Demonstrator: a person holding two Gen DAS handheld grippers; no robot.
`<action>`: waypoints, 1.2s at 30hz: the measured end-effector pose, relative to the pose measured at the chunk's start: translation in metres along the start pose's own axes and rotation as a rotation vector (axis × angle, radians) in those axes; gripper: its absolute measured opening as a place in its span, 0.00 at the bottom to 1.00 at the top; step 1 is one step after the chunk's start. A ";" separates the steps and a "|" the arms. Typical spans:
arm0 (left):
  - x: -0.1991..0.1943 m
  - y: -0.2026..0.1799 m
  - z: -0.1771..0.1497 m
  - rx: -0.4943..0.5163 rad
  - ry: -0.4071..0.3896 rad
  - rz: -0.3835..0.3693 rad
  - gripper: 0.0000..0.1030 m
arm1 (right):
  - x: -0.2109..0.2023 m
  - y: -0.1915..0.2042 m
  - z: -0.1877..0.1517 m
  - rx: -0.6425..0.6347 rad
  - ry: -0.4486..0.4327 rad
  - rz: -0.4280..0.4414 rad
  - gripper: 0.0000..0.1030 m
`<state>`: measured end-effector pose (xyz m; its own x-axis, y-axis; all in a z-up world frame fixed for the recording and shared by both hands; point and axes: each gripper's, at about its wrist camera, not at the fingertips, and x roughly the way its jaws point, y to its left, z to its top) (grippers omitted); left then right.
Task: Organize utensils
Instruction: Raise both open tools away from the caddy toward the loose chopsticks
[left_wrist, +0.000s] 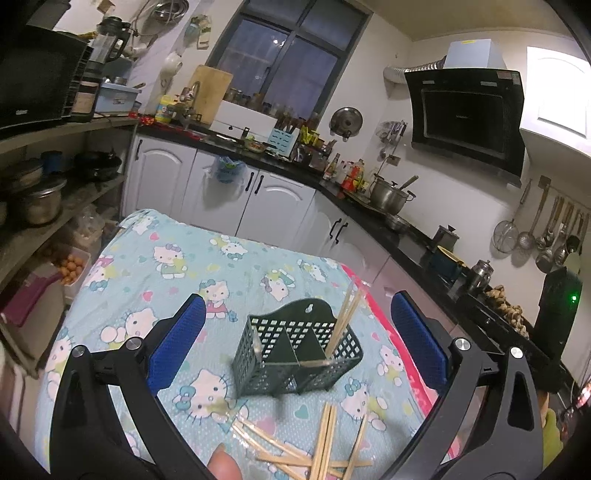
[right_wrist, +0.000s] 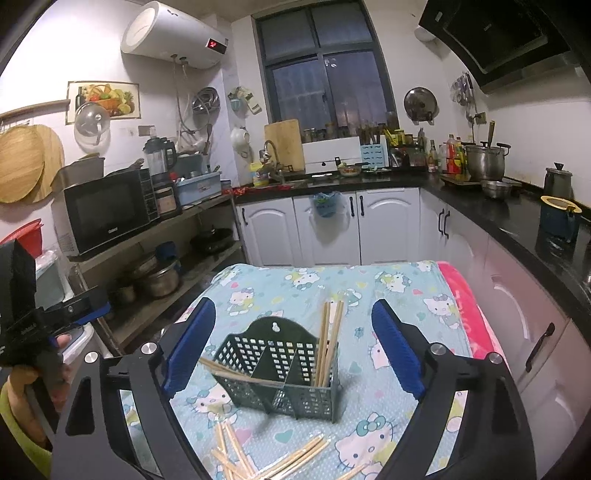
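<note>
Left tongs (left_wrist: 295, 343): we hold them spread wide, gripping nothing.
Right tongs (right_wrist: 293, 345): also wide apart, empty.
Caddy (right_wrist: 280, 373): green, upright on the cloth-covered counter (right_wrist: 399, 295), some chopsticks (right_wrist: 328, 339) standing in it.
Loose chopsticks (left_wrist: 317, 450): scattered on the cloth, near us.

A light-blue cartoon-cat cloth (right_wrist: 388, 295) covers the table, with a pink towel (right_wrist: 469, 317) along its 3 o'clock edge. At 12 o'clock a dark window (right_wrist: 325, 70) sits above white cabinets (right_wrist: 384, 225) and a black counter (right_wrist: 517, 218). A wooden cutting board (right_wrist: 284, 144) leans by the tap. At 10 o'clock a black microwave (right_wrist: 103, 214) stands on a shelf, a white water heater (right_wrist: 173, 35) mounted above it. At 2 o'clock a steel pot (right_wrist: 485, 160) stands on the counter; ladles (left_wrist: 546, 232) hang on the wall.
</note>
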<state>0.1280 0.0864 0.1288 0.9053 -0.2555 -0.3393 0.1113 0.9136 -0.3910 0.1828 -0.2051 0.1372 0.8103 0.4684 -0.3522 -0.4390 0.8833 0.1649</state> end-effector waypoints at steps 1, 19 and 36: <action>-0.002 0.000 -0.002 -0.001 0.000 0.000 0.90 | -0.002 0.001 -0.001 -0.003 -0.001 -0.003 0.82; -0.021 -0.005 -0.044 0.006 0.045 0.008 0.90 | -0.037 0.021 -0.035 -0.061 0.021 -0.007 0.83; -0.006 0.003 -0.081 0.000 0.144 0.038 0.90 | -0.036 0.017 -0.062 -0.070 0.061 -0.038 0.83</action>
<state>0.0892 0.0652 0.0603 0.8410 -0.2636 -0.4725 0.0783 0.9234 -0.3759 0.1226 -0.2084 0.0958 0.8024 0.4307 -0.4131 -0.4363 0.8956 0.0864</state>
